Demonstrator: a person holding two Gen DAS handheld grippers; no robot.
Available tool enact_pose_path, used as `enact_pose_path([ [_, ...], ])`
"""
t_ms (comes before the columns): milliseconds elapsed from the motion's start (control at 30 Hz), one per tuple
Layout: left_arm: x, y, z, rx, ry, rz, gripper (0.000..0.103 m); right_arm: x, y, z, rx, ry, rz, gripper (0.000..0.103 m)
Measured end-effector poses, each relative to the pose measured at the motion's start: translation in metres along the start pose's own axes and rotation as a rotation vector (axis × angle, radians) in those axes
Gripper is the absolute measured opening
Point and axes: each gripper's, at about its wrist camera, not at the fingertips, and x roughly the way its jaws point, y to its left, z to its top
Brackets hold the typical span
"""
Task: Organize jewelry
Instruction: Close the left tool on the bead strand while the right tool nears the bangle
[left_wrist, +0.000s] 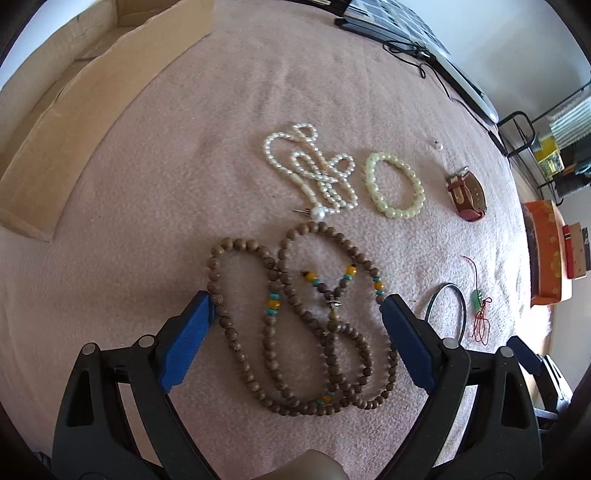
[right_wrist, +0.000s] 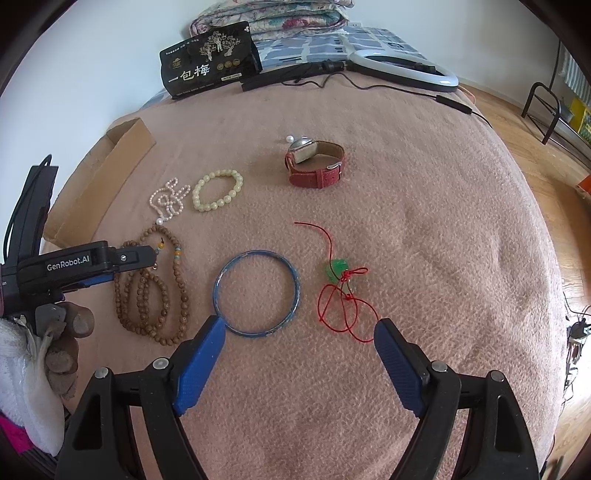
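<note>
The wooden bead necklace (left_wrist: 306, 325) lies in loose loops on the pink blanket (left_wrist: 166, 166) of the bed, directly under the left gripper (left_wrist: 297, 306), whose blue pads stand wide apart on either side of the heap with nothing pressed between them; one pad sits at the left loop, the other at the right strand near the amber and turquoise beads. The heap's long axis runs away from the gripper, toward the pearl necklace (left_wrist: 314, 173) just beyond it, so the jaws straddle it across its narrow width (a good line for a squeeze, I judge). The left hand is plainly the nearer one to these beads. The right gripper (right_wrist: 299, 328) hangs open and empty further to the right, its left pad just beside the near rim of the blue bangle (right_wrist: 256, 293) and the red cord with the green charm (right_wrist: 338, 271) lying ahead between its fingers. The pale bead bracelet (right_wrist: 218, 190) and red-strapped watch (right_wrist: 316, 162) lie farther off, and a cardboard box (left_wrist: 74, 122) waits well apart at the far left
</note>
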Motion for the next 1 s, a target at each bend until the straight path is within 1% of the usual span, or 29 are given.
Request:
enact_pose_path([
  [33, 0.002, -0.004, 0.0, 0.008, 0.0, 0.008, 0.094, 0.001, -0.001, 0.0, 0.0, 0.002, -0.002, 0.085],
  [167, 0.01, -0.025, -0.001, 0.085, -0.017, 0.105, 0.094, 0.004, -0.002, -0.002, -0.004, 0.009, -0.014, 0.085],
  [233, 0.013, -0.032, -0.003, 0.106, -0.025, 0.139, 0.096, 0.007, -0.002, -0.002, -0.007, 0.016, -0.017, 0.085],
  [467, 0.028, -0.051, 0.001, 0.141, -0.037, 0.169, 0.097, 0.01, 0.001, 0.001, -0.01, 0.017, -0.016, 0.085],
  [600, 0.036, -0.064, 0.003, 0.197, -0.05, 0.208, 0.097, 0.012, 0.001, 0.0, -0.016, 0.021, -0.021, 0.085],
  [667, 0.038, -0.067, 0.003, 0.21, -0.061, 0.213, 0.095, 0.015, 0.0, 0.0, -0.017, 0.027, -0.027, 0.085],
  [767, 0.038, -0.069, 0.004, 0.23, -0.072, 0.215, 0.088, 0.018, -0.001, -0.001, -0.014, 0.036, -0.028, 0.085],
  [1000, 0.027, -0.051, 0.004, 0.243, -0.095, 0.191, 0.057, 0.027, 0.006, 0.001, -0.052, 0.041, -0.04, 0.088],
])
